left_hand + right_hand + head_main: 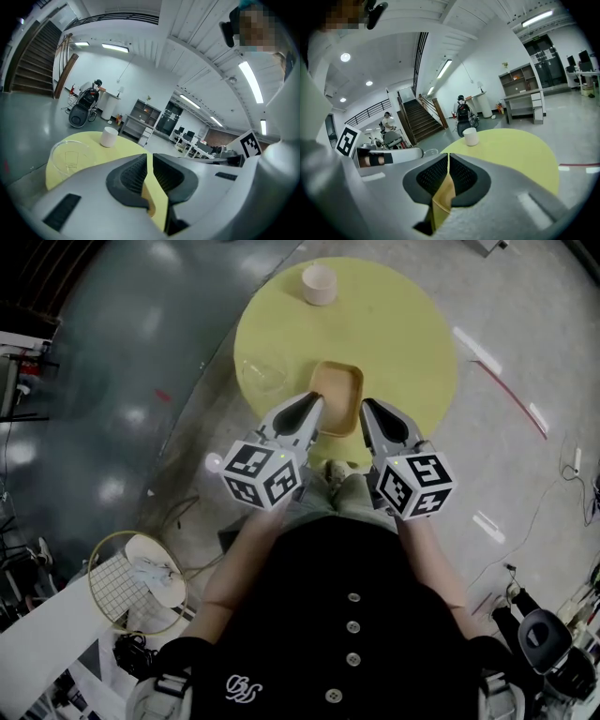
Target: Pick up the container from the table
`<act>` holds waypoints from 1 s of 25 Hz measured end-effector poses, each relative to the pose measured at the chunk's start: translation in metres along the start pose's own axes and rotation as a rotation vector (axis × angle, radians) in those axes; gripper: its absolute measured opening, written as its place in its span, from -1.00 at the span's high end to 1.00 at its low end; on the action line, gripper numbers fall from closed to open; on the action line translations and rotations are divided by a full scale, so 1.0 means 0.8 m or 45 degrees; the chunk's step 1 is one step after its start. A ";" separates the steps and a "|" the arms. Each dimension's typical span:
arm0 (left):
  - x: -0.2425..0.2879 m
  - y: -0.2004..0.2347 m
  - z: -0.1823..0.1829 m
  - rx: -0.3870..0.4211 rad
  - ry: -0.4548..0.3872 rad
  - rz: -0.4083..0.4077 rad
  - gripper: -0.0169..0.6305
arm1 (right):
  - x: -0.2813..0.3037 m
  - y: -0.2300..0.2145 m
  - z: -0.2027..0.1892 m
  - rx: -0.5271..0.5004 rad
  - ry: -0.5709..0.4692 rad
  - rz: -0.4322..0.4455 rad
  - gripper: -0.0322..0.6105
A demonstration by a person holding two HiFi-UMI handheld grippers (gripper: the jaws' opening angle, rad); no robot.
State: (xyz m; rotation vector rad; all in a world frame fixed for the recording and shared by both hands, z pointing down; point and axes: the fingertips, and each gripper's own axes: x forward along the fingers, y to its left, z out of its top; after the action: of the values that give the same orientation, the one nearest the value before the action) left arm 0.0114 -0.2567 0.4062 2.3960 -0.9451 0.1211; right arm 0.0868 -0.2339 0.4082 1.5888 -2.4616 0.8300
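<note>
A tan, square, shallow container (pixel 337 395) lies on the round yellow table (pixel 403 343), close to its near edge. My left gripper (pixel 314 407) hovers at the container's left rim and my right gripper (pixel 367 411) at its right rim; both are shut, with nothing pressed between the pads. In the left gripper view the jaws (pixel 149 176) leave only a slit, and a strip of the container (pixel 149 199) shows below it. In the right gripper view the closed jaws (pixel 448 176) sit over the container's tan wall (pixel 443 199).
A white cup (pixel 319 284) stands at the table's far side. A clear glass bowl (pixel 262 376) sits left of the container. On the floor at lower left is a wire basket (pixel 131 582). Cables and tape strips lie on the floor to the right.
</note>
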 end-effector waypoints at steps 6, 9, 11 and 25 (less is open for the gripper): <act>0.009 0.012 -0.013 -0.015 0.053 0.010 0.84 | 0.011 -0.008 -0.014 0.051 0.047 -0.016 0.88; 0.012 0.020 -0.020 -0.019 0.083 0.026 0.84 | 0.017 -0.011 -0.020 0.062 0.071 -0.027 0.88; 0.015 0.026 -0.026 -0.032 0.103 0.034 0.84 | 0.020 -0.015 -0.026 0.077 0.087 -0.036 0.88; 0.043 0.068 -0.070 -0.134 0.246 0.123 0.64 | 0.044 -0.062 -0.068 0.209 0.214 -0.118 0.62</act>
State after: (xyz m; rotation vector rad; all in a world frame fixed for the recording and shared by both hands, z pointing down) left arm 0.0080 -0.2811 0.4881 2.1979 -0.9521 0.3254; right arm 0.1023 -0.2514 0.4862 1.5961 -2.2382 1.1263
